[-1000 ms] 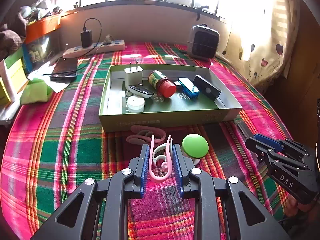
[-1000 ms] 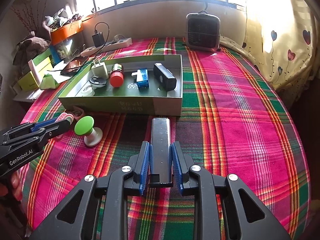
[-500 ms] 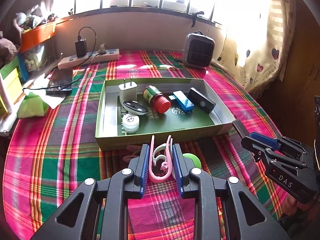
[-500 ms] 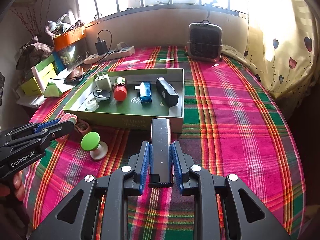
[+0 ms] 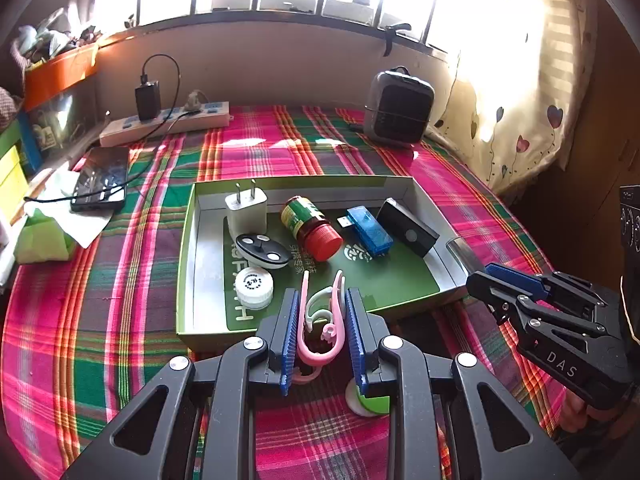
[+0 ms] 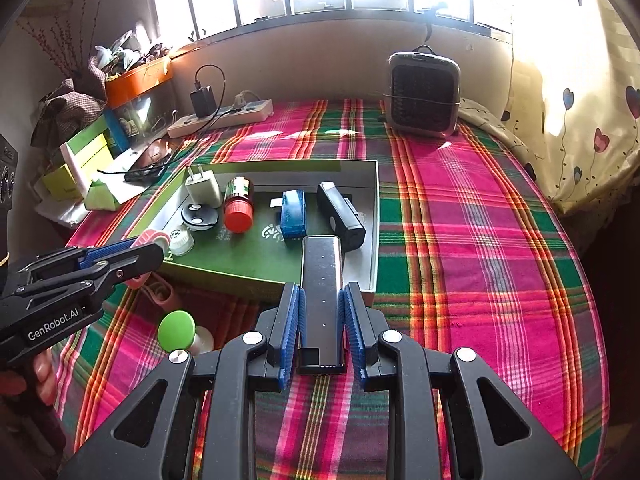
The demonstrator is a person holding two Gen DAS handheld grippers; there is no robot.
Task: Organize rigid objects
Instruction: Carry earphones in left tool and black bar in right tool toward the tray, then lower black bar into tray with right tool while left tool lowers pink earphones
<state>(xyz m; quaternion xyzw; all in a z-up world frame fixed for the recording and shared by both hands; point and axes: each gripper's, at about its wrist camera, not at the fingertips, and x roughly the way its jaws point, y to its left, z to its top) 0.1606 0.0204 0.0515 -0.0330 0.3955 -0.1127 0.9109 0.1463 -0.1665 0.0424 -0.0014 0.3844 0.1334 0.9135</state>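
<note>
left gripper (image 5: 322, 322) pinches a pink clip (image 5: 320, 344) over the green tray's (image 5: 186, 264) near edge; right gripper (image 6: 322, 328) clamps a dark bar (image 6: 322, 280) at its near right corner

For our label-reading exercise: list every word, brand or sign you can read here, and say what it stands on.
"DAS": right hand-held gripper, on its side.
"GenRobot.AI": left hand-held gripper, on its side.
Pale letters and round emblem on the green tray floor: partly covered, not readable.
Red-capped bottle label and white round case lid: too small.
</note>
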